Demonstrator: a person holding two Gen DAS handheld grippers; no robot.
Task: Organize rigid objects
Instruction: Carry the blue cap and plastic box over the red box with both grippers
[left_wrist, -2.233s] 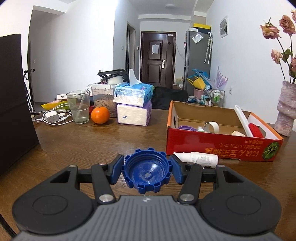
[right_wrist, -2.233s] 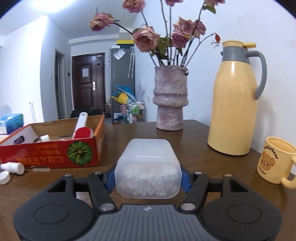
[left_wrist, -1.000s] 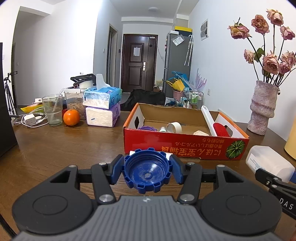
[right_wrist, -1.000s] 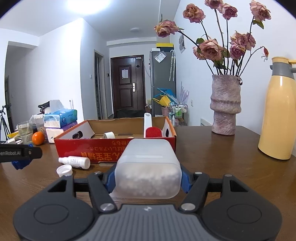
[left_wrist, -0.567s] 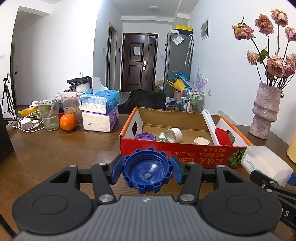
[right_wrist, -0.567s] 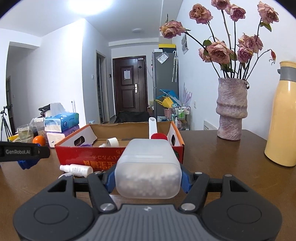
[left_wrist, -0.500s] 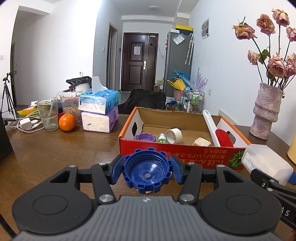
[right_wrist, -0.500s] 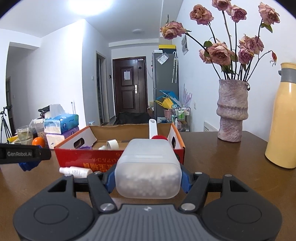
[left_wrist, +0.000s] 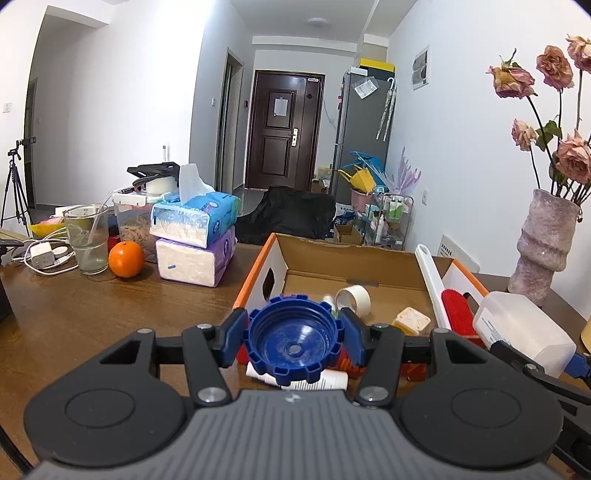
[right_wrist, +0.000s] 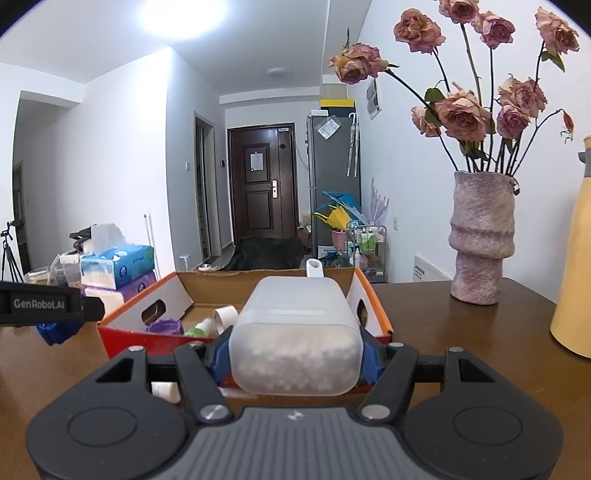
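Note:
My left gripper (left_wrist: 293, 338) is shut on a blue ridged bottle cap (left_wrist: 293, 338), held just in front of the red cardboard box (left_wrist: 275, 243). My right gripper (right_wrist: 295, 349) is shut on a translucent plastic container of white beads (right_wrist: 295, 332), raised before the same box (right_wrist: 373, 295); that container (left_wrist: 524, 328) also shows at the right edge of the left wrist view. Inside the box lie a tape roll (left_wrist: 353, 298), a white and red brush (left_wrist: 439, 284), a small cream block (left_wrist: 412, 319), a purple lid (right_wrist: 165, 326) and a small green-capped bottle (right_wrist: 197, 328).
A white bottle (left_wrist: 314, 378) lies on the wooden table (left_wrist: 92, 314) below my left gripper, in front of the box. Tissue packs (left_wrist: 195, 236), an orange (left_wrist: 126, 259) and a glass (left_wrist: 86, 238) stand at left. A vase of dried roses (right_wrist: 480, 236) and a yellow jug (right_wrist: 574, 258) stand at right.
Both grippers have moved closer to the box and slightly up, each keeping its hold. The box now looms larger and its inside shows more fully.

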